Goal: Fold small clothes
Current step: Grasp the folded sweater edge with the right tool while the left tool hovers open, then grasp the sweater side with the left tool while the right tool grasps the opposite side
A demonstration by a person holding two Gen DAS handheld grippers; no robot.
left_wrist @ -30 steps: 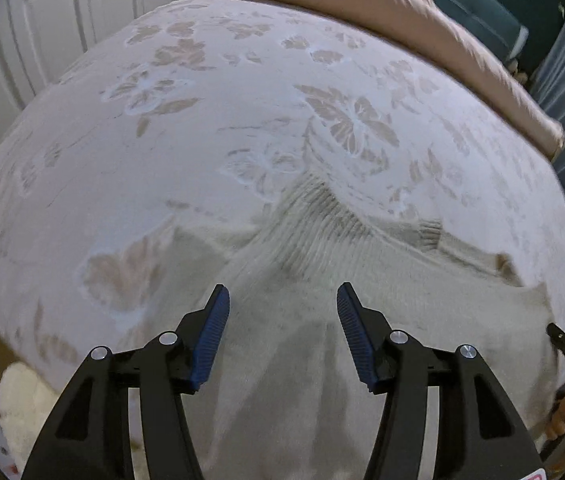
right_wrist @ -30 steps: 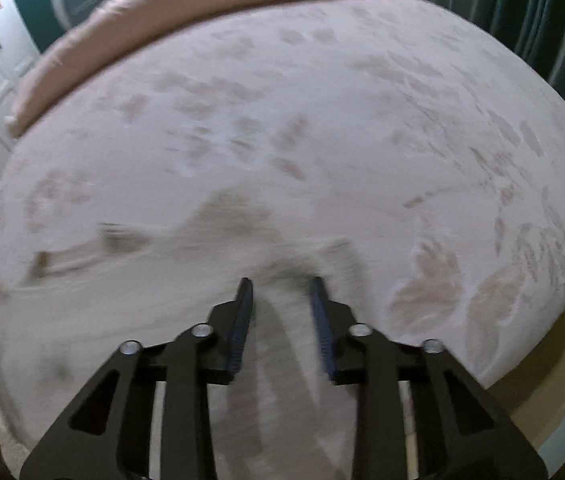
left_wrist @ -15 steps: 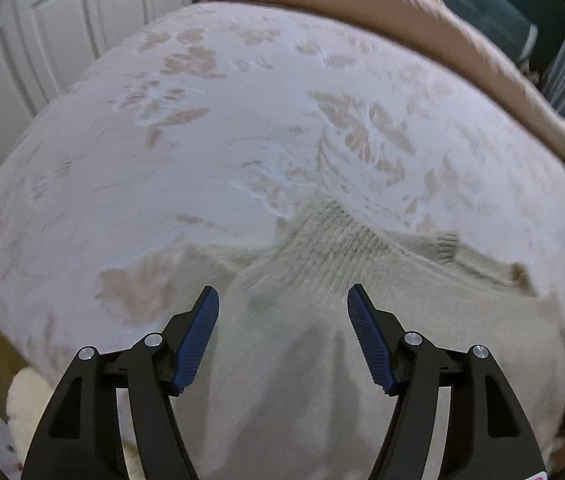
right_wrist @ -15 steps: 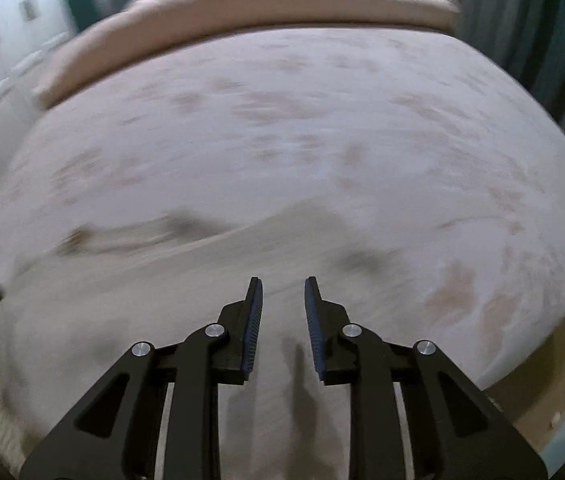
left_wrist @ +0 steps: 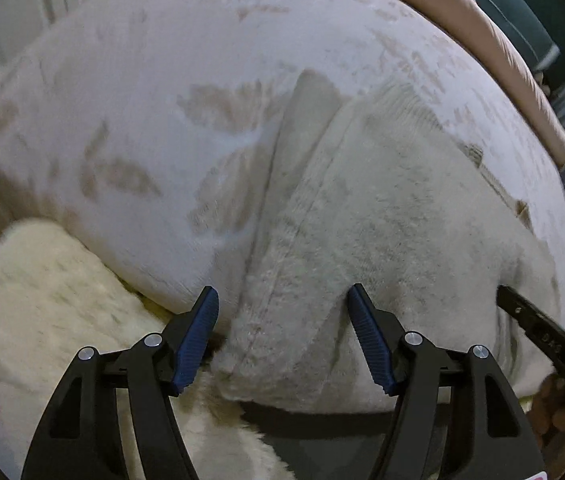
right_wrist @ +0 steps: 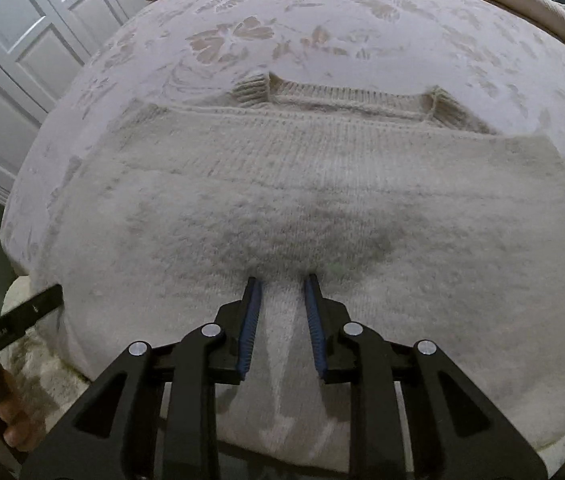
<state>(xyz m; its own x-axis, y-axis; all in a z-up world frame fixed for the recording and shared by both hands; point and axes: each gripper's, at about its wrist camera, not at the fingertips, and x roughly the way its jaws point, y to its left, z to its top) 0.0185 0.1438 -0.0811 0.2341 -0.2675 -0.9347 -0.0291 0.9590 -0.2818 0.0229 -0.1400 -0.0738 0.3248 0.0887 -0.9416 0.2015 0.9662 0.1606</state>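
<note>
- cream knit sweater (right_wrist: 322,200) lies flat on the floral bedspread (right_wrist: 362,40), near edge at the bed's rim.
- left gripper (left_wrist: 282,332) spread wide over the side seam, nothing pinched.
- right gripper (right_wrist: 280,300) narrowly apart, pads clear of the knit.
- risk: a shallow pinch could lift one layer only, skewing the fold; hem may slide off the edge.

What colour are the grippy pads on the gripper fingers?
Blue, ridged pads on black fingers, clearest in the left wrist view.
</note>
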